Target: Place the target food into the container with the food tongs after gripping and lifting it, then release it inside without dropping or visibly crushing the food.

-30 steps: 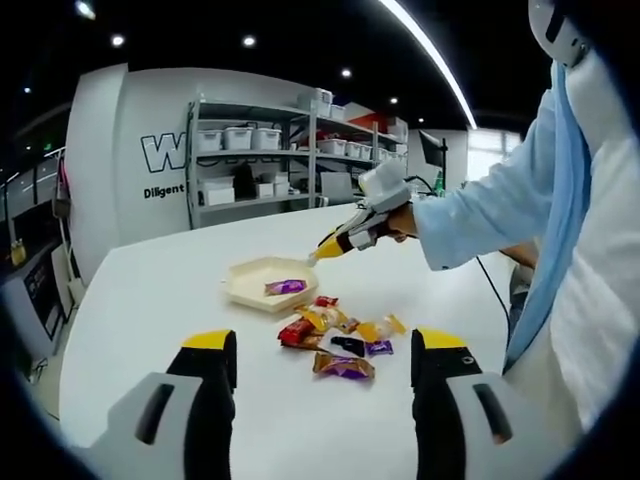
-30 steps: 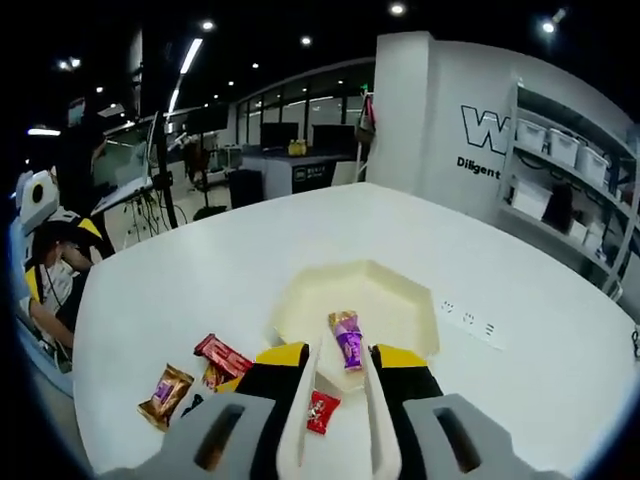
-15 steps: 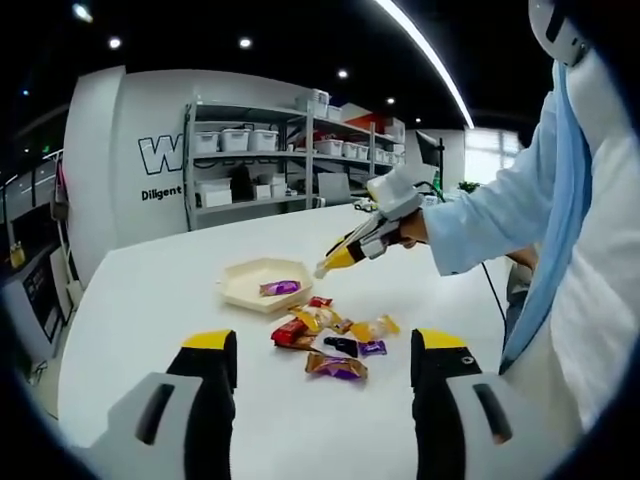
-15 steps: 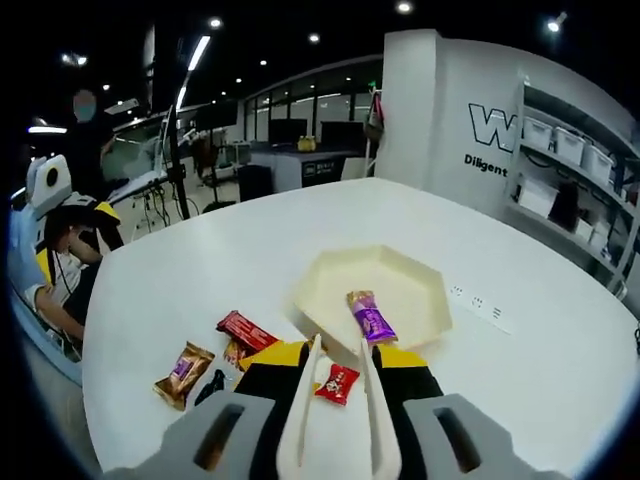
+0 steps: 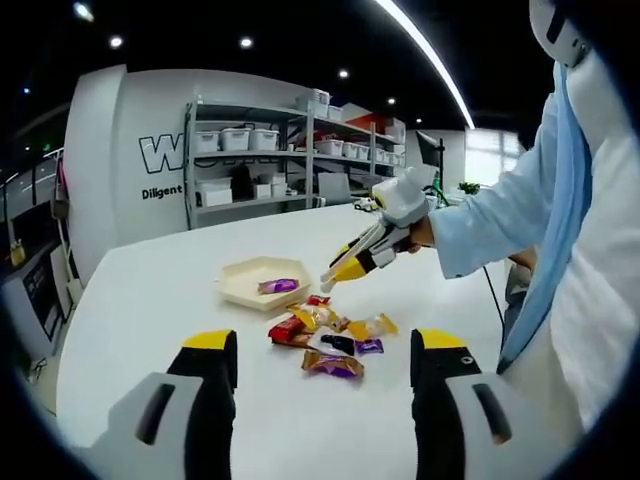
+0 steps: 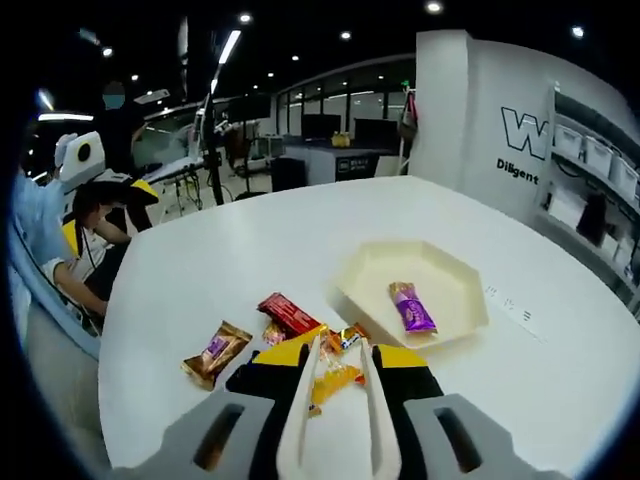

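In the left gripper view, the left gripper hangs with jaws wide apart over the white table, while the right gripper reaches above a heap of candies beside the cream tray. In the right gripper view, the right gripper clenches white tongs over a yellow candy; a purple candy lies inside the tray.

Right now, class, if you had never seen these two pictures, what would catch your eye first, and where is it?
The heap of bright wrapped snacks on the white table, beside a cream hexagonal tray holding one purple packet. Then the right gripper, its white tongs poised above the heap.
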`<state>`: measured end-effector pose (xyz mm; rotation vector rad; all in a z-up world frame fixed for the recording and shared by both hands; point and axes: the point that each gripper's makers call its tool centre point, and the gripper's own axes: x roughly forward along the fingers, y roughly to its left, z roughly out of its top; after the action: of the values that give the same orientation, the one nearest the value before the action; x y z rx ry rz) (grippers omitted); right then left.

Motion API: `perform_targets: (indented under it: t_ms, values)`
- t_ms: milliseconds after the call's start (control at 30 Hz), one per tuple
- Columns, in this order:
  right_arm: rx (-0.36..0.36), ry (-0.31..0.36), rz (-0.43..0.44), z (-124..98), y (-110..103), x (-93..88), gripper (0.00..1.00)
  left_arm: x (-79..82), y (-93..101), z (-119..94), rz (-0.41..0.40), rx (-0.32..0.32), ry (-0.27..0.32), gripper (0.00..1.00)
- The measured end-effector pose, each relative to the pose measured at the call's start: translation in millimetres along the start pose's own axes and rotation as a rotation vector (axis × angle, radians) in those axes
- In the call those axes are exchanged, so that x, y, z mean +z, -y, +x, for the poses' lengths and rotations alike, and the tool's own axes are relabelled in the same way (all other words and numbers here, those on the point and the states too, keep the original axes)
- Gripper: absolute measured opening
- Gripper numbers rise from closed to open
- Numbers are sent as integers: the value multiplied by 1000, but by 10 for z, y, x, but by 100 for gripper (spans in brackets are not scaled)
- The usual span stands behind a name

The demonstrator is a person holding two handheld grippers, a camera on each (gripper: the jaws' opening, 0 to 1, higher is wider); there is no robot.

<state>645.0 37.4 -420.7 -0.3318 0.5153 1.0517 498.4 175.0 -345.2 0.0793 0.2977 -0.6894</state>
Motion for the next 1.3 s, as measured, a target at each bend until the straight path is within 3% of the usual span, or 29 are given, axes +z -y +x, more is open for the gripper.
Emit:
perform_targets:
  t_ms: [200, 433, 767, 1300]
  values:
    - [98, -38, -71, 81, -148, -118, 21, -13, 11, -33, -5, 13, -4, 68]
    - [114, -75, -153, 170, -148, -152, 21, -10, 8, -73, -5, 31, -10, 68]
    - [196, -124, -236, 274, -154, -177, 22, -3, -16, -137, -10, 58, -14, 67]
    - [201, -177, -313, 371, -144, -305, 18, -4, -48, -138, -12, 72, -20, 66]
